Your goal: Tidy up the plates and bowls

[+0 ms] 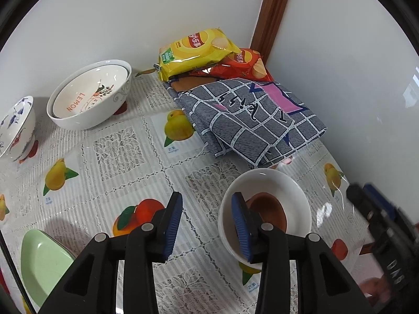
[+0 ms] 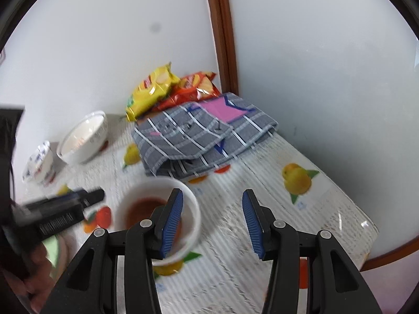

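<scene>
The left gripper (image 1: 207, 225) hovers with jaws partly apart and nothing between them, just left of the small white bowl with a brown inside (image 1: 264, 209) standing on the fruit-printed plastic tablecloth (image 1: 117, 151); the right gripper (image 2: 212, 225) is likewise parted and empty, the bowl lying behind its left finger; a large white "LEMON" bowl (image 1: 89, 96) sits by the wall.

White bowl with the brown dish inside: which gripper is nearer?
Too close to call. Left gripper is beside the white bowl, its right finger overlapping it; right gripper likewise, its left finger overlapping.
</scene>
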